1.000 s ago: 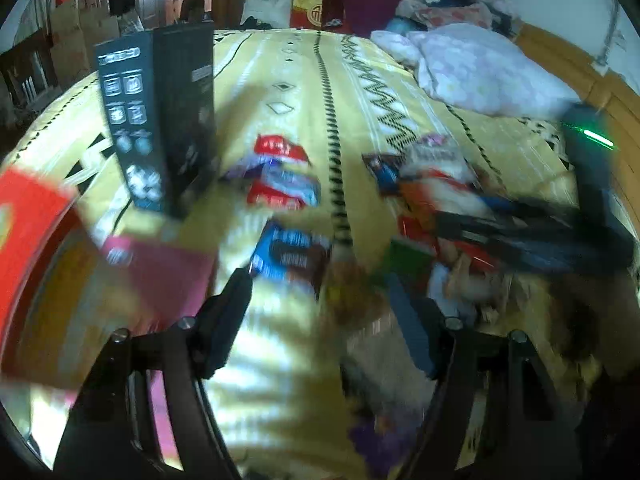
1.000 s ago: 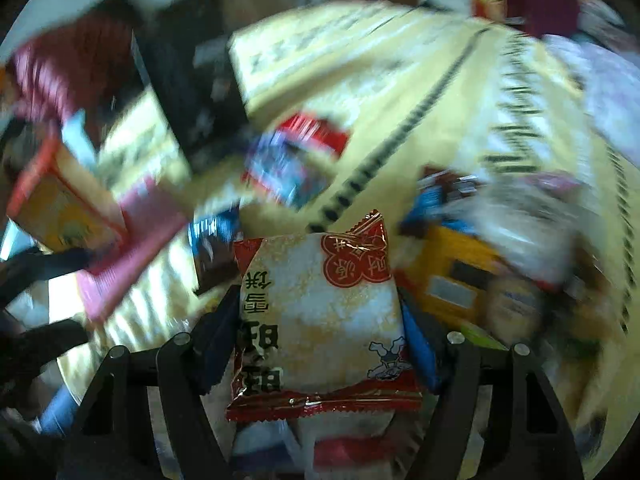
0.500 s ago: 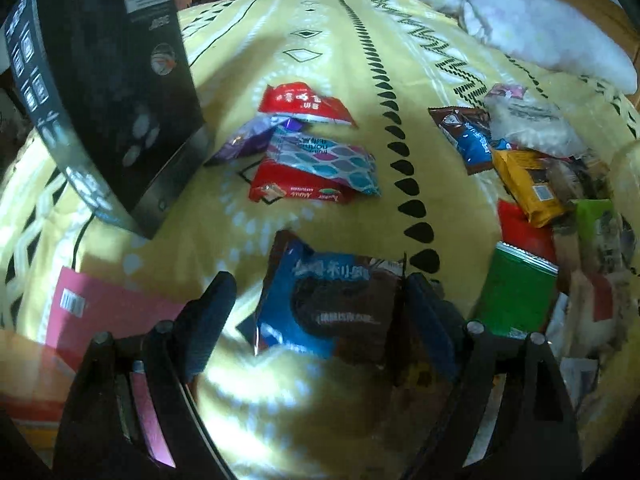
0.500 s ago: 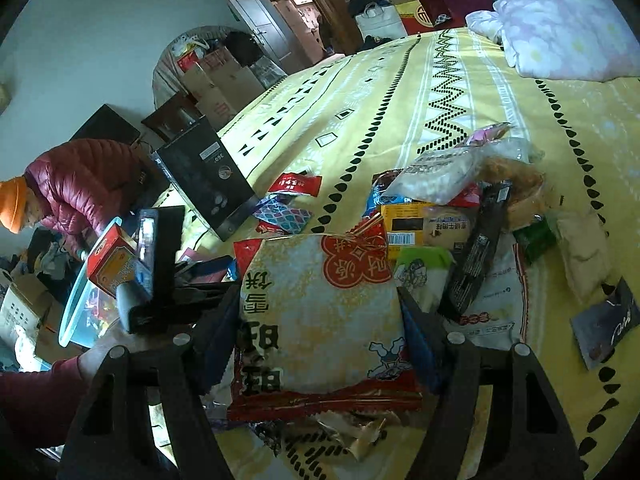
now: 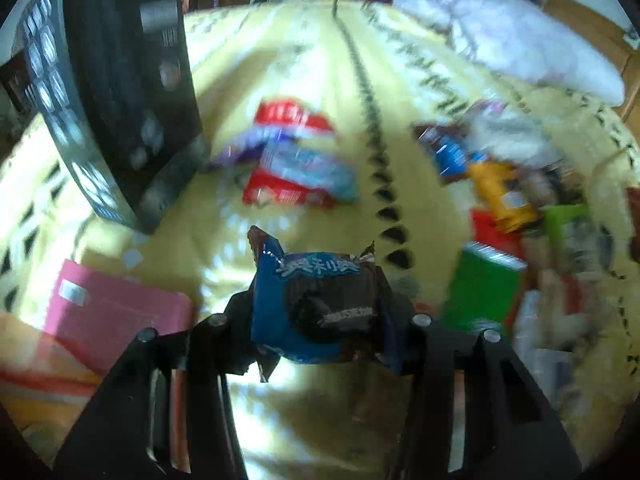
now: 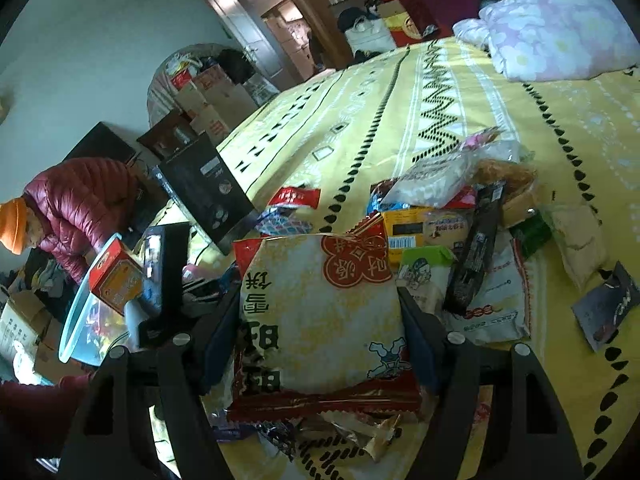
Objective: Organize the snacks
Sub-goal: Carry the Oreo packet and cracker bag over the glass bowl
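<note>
Our left gripper (image 5: 320,312) is closing its jaws on the blue cookie packet (image 5: 316,304), now pinched between them where before it lay loose on the yellow bedspread (image 5: 280,80). Our right gripper (image 6: 320,320) still clamps the yellow rice-cracker bag (image 6: 320,312). Beyond, the snack pile (image 6: 460,216) awaits sorting.

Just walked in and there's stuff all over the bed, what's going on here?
A person is sorting snacks on a yellow bedspread with two handheld grippers. The left gripper is closing on a blue cookie packet, which sits between its fingers. The right gripper holds a large yellow rice cracker bag. Many more packets remain piled nearby.
</note>
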{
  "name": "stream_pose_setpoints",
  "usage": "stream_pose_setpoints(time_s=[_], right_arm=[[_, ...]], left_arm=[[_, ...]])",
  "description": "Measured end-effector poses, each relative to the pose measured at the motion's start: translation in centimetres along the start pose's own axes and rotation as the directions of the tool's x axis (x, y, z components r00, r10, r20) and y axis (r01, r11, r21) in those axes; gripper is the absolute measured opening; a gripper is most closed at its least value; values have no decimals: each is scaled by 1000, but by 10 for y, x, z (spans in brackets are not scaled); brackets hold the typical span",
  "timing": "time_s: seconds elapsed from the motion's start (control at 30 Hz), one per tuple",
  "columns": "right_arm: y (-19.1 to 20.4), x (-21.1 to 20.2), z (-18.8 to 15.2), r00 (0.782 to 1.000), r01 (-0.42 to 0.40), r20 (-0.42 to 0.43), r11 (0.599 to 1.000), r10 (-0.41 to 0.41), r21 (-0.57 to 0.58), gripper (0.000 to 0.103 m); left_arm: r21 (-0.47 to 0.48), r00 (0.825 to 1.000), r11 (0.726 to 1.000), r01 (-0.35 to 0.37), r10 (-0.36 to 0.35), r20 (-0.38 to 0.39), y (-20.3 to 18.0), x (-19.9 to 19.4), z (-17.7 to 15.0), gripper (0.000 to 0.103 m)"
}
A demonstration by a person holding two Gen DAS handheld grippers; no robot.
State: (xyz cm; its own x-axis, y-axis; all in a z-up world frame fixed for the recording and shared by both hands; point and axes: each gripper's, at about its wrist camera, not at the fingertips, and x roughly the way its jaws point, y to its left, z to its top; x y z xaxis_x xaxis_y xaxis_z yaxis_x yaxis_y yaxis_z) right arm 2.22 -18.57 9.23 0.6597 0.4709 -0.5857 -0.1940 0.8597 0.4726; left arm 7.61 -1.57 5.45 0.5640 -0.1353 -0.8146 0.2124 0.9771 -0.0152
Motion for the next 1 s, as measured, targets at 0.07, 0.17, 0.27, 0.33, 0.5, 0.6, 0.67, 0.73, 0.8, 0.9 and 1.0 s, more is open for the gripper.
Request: stream_pose_setpoints(time_s=[0.07,0.17,0.27,0.33,0.5,0.6,0.67,0.73,0.8,0.9,1.0], right_arm=[[4,-5,2,1000,16,13,1000,-16,-8,76],[12,-16,6,999,41,37,999,-40,-27,76],[26,-30,15,996,56,69,997,-53,-52,76],[39,-38,23,995,58,87,996,-52,-71,76],[86,-53,40,993,46,117,988,-29,-146,76],[130,-56,51,993,23,122,977,2,-211,76],[158,-54,56,993,2,117,969,28,-249,76],[193,-48,63,992,-30,105,956,63,-292,76],[222,-40,66,992,-61,89,944,94,-323,76],[274,-24,72,987,-126,49,921,155,-368,76],[328,-4,72,976,-196,2,891,216,-410,76]], left_arm=[[2,998,1000,25,-26,58,-5,-27,4,48],[20,986,999,46,-48,159,-9,-76,11,48],[30,966,999,32,-39,255,-4,-123,17,48],[26,952,1000,6,-14,307,5,-151,19,48],[-27,923,995,-92,95,372,42,-198,21,48],[-102,910,985,-141,170,379,82,-223,16,48],[-143,902,977,-159,202,382,103,-235,10,48],[-184,893,967,-177,236,382,125,-248,4,48],[-227,883,954,-196,272,383,148,-260,-2,48],[-282,868,934,-218,318,381,178,-273,-9,48],[-330,859,915,-234,353,370,205,-283,-16,48]])
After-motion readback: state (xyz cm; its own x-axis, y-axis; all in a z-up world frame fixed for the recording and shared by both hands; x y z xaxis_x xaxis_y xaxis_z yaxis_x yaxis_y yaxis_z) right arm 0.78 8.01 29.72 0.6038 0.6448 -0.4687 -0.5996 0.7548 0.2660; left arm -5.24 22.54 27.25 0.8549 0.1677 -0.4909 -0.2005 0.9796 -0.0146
